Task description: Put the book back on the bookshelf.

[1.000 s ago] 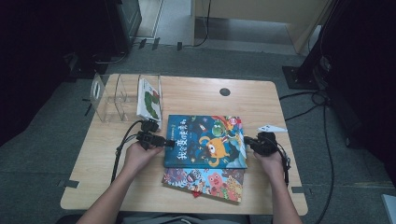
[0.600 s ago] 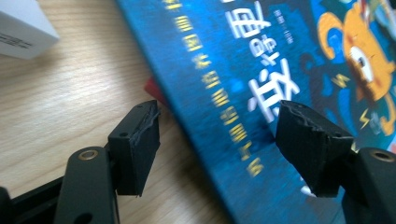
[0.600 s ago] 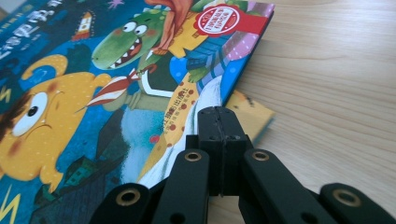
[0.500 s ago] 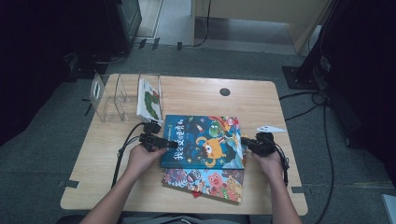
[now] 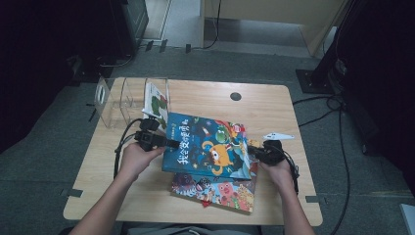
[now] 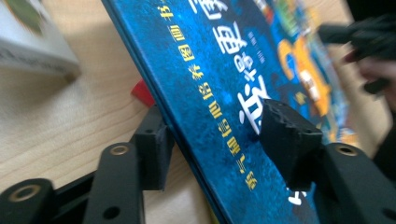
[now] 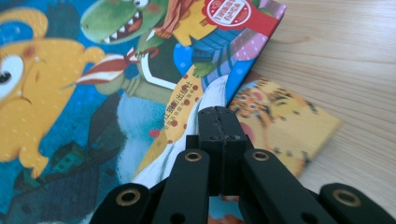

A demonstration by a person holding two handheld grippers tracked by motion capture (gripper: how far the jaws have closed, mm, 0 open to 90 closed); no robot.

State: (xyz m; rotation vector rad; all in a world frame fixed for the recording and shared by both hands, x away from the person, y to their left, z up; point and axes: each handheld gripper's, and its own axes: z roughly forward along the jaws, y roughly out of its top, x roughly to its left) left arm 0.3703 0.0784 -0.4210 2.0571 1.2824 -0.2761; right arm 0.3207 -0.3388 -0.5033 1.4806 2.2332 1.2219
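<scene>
Blue book (image 5: 208,144) is gripped at its edge by left claw (image 6: 212,144); right claw (image 7: 222,123) is clenched tight, w/ book alongside, above table (image 5: 264,103).

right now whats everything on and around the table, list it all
blue hardcover picture book: 1, blue with cartoon monsters, raised over table centre, held at both side edges
red picture book: 1, red and multicolour, flat on table beneath the blue one
clear plastic rack: 1, transparent, table's far left corner
green-and-white book: 1, standing in the rack
light wooden table: 1, pale wood, round dark hole near far edge
left tool: 1, black, jaws either side of blue book's edge
right tool: 1, black, jaws closed at blue book's edge
</scene>
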